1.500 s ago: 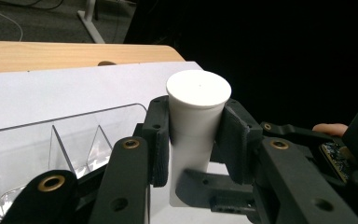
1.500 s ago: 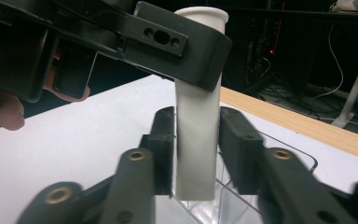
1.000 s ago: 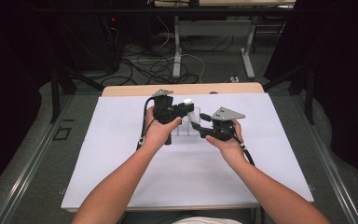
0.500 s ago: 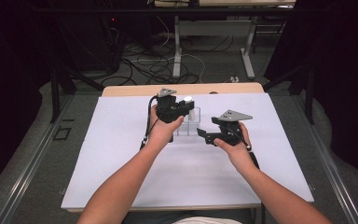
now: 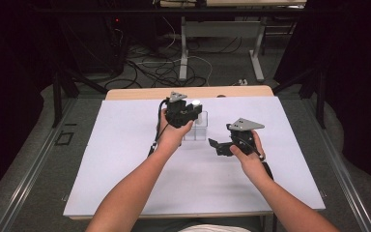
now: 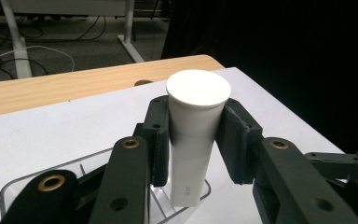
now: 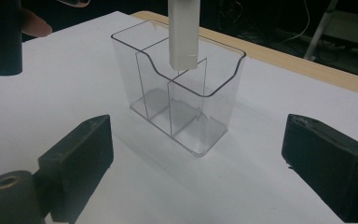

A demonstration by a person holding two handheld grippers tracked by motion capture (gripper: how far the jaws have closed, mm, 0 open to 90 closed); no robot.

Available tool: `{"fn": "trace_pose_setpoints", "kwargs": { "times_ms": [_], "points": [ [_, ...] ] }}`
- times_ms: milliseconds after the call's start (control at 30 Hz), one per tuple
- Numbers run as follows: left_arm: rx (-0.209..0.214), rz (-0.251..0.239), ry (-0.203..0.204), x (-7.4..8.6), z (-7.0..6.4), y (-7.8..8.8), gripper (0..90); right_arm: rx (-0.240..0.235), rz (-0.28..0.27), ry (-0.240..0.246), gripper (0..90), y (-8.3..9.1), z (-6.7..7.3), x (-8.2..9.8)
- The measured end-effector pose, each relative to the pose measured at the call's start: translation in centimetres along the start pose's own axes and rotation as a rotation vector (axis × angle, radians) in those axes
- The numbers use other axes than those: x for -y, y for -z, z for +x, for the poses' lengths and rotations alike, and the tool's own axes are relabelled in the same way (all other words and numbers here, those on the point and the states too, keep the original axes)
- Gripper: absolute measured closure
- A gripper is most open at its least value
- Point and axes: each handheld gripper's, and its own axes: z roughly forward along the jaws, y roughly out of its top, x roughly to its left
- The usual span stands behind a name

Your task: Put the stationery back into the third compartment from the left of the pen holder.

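Observation:
A white tube (image 6: 193, 135) with a flat round cap stands upright between the pads of my left gripper (image 5: 192, 112), which is shut on it just below the cap. The tube's lower end (image 7: 183, 51) hangs at rim level over a clear plastic organizer (image 7: 214, 88) with inner dividers. The organizer (image 5: 196, 130) stands on the white mat. My right gripper (image 5: 216, 146) is to the organizer's right and apart from it. Its jaws have just been opening and now stand wide, with nothing between the pads (image 7: 81, 154).
The white mat (image 5: 125, 159) covers a wooden table, whose bare far edge (image 5: 140, 93) shows beyond it. Behind the table are desk legs and loose cables (image 5: 174, 67) on the floor. Dark space lies to both sides.
My right gripper has drawn back from the organizer, to the right and toward the person, and its jaws have spread open. The left gripper has kept still with the tube.

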Motion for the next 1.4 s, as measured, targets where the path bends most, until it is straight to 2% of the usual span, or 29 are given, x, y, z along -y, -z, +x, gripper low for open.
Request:
{"fn": "trace_pose_setpoints", "kwargs": {
  "times_ms": [167,233,600,733,833,900,933,967,1100,1200,1300,1333,1400],
  "points": [
    [-0.011,0.008,-0.017,0.2,-0.1,-0.6,66.9,0.015,-0.012,0.014,6.8,0.1,-0.1,0.2],
    [-0.017,0.012,-0.022,0.3,-0.2,-0.8,66.8,0.023,0.001,0.025,6.7,0.2,-0.2,0.3],
    [-0.043,0.016,-0.043,0.9,-0.9,-1.9,66.8,0.042,0.016,-0.028,7.6,0.1,-0.9,1.6],
    [-0.053,0.024,-0.051,1.2,-1.0,-2.4,66.8,0.040,0.008,-0.022,8.1,0.1,-1.1,1.7],
    [-0.052,0.047,-0.052,1.4,-1.1,-2.8,66.7,0.037,0.014,-0.034,8.6,0.1,-1.0,1.8],
    [-0.057,0.057,-0.044,1.7,-1.1,-3.1,66.7,0.026,0.004,-0.031,9.3,0.0,-1.1,1.9],
    [-0.064,0.066,-0.050,1.9,-1.1,-3.2,66.7,0.032,0.016,-0.025,9.6,0.1,-1.2,2.0],
    [-0.063,0.065,-0.049,2.0,-1.1,-3.3,66.7,0.028,0.018,-0.040,9.7,0.0,-1.1,2.0],
    [-0.071,0.071,-0.044,2.4,-1.2,-3.7,66.7,0.023,0.018,-0.043,10.6,0.0,-1.1,2.1],
    [-0.079,0.097,-0.069,2.5,-1.0,-3.8,66.6,0.022,0.019,-0.044,11.0,0.0,-1.2,2.2],
    [-0.084,0.092,-0.065,2.7,-1.1,-3.9,66.5,0.018,0.033,-0.044,11.3,0.0,-1.3,2.2],
    [-0.085,0.093,-0.067,2.7,-1.0,-3.9,66.5,0.025,0.020,-0.038,11.5,-0.1,-1.3,2.3],
    [-0.085,0.096,-0.066,2.7,-1.0,-3.9,66.4,0.024,0.026,-0.056,11.7,-0.1,-1.3,2.4]
  ]
}}
